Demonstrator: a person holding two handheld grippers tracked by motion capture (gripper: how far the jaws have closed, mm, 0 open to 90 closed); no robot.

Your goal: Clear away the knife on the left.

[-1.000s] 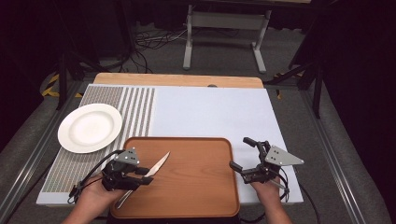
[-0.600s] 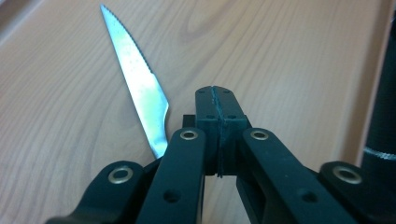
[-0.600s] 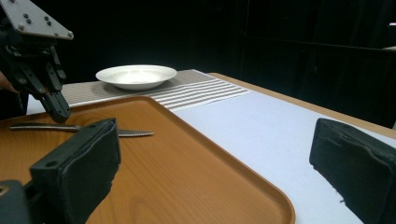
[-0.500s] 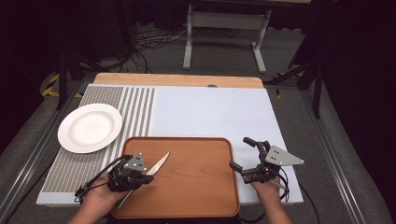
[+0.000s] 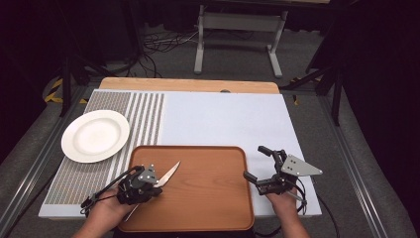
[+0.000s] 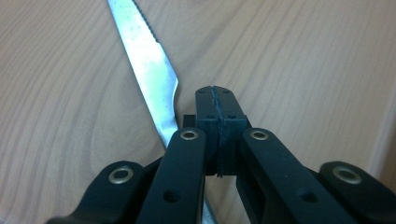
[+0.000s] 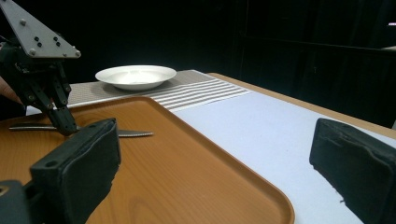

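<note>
At the far left of the table sits the white plate (image 5: pixel 95 135), empty, on the striped end of the mat (image 5: pixel 223 119), well apart from your hands. Next comes the wooden tray (image 5: pixel 208 193), and on its left part lies the knife (image 5: pixel 167 174), blade pointing up and to the right, away from you, handle running back toward the near left corner under your left hand.

Your left gripper (image 5: pixel 140 184) is right over that handle. In the left gripper view its jaws are pressed together with nothing between the pads (image 6: pixel 219 112), and the knife blade (image 6: pixel 149 65) passes just beside them on their left, flat on the wood. So the knife's long axis lies diagonally and slightly off the closed tips; whether the tips touch the handle is hard to say from here.

To take it, you would likely need to open the jaws and shift sideways across that axis.

Your right gripper (image 5: pixel 263 166) rests at the tray's right edge, jaws wide apart and empty, much farther from the knife.
</note>
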